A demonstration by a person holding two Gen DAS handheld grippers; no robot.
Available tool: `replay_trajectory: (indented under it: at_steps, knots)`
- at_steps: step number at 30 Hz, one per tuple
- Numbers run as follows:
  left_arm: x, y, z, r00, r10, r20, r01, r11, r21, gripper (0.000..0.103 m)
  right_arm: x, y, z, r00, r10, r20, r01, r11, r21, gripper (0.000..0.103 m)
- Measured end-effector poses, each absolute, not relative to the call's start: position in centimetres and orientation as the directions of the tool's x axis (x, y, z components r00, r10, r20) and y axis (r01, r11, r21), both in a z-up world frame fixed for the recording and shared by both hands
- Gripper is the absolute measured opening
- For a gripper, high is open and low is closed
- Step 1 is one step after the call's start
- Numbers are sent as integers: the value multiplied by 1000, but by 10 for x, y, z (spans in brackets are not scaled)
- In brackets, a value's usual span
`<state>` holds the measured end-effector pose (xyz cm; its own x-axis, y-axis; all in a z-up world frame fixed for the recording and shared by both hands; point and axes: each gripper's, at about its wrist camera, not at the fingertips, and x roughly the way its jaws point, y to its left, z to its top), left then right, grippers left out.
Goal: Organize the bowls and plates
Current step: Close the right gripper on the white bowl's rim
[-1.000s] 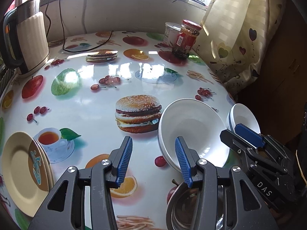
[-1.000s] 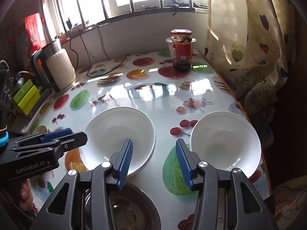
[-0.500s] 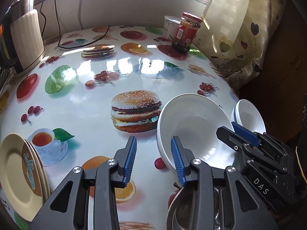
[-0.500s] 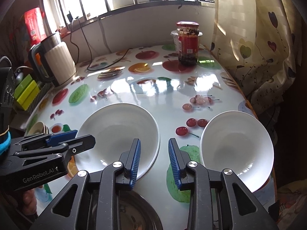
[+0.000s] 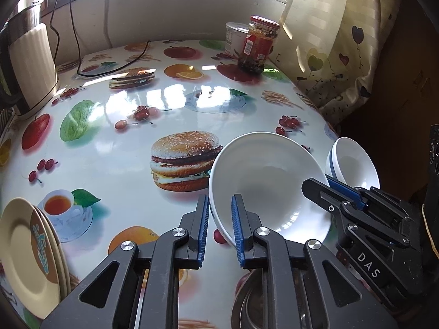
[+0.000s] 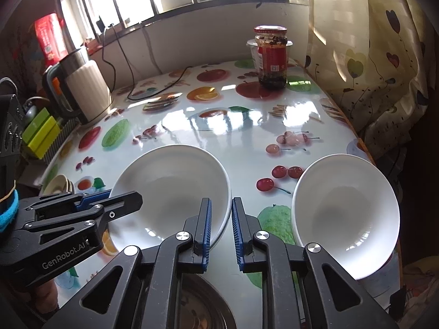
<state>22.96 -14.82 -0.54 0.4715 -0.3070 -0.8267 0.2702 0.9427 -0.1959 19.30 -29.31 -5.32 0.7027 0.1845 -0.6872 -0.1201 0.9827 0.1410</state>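
A wide white bowl point(image 5: 269, 186) point(image 6: 170, 186) sits near the front of the fruit-print table, with a second rim showing under it. My left gripper point(image 5: 219, 205) point(image 6: 120, 201) has its jaws closing, and the blue pads pinch the bowl's left rim. On the opposite rim my right gripper point(image 6: 221, 205) point(image 5: 318, 183) has its jaws closing on the same bowl. A deeper white bowl point(image 6: 345, 219) point(image 5: 354, 161) stands alone to the right by the table edge. Yellow plates point(image 5: 24, 252) point(image 6: 59, 185) are stacked at the near left.
A steel bowl point(image 5: 252, 301) point(image 6: 203, 307) lies just under both grippers. A cream kettle point(image 5: 30, 63) point(image 6: 85, 90) with its cable stands far left. At the back right are a red-lidded jar point(image 5: 259, 44) point(image 6: 271, 54) and a white tub. A curtain point(image 6: 370, 68) hangs along the right edge.
Both grippers' jaws have narrowed from wide open down onto the wide bowl's opposite rims. Neither hand has shifted much.
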Motion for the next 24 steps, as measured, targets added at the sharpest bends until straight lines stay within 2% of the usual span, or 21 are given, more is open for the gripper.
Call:
replay_trajectory:
  at_steps: [24]
  knots:
    - [227,-147,1,502,-295,-813,260,948,-184,17,192,-296,-52,708,192,-680,-119,981,153,13]
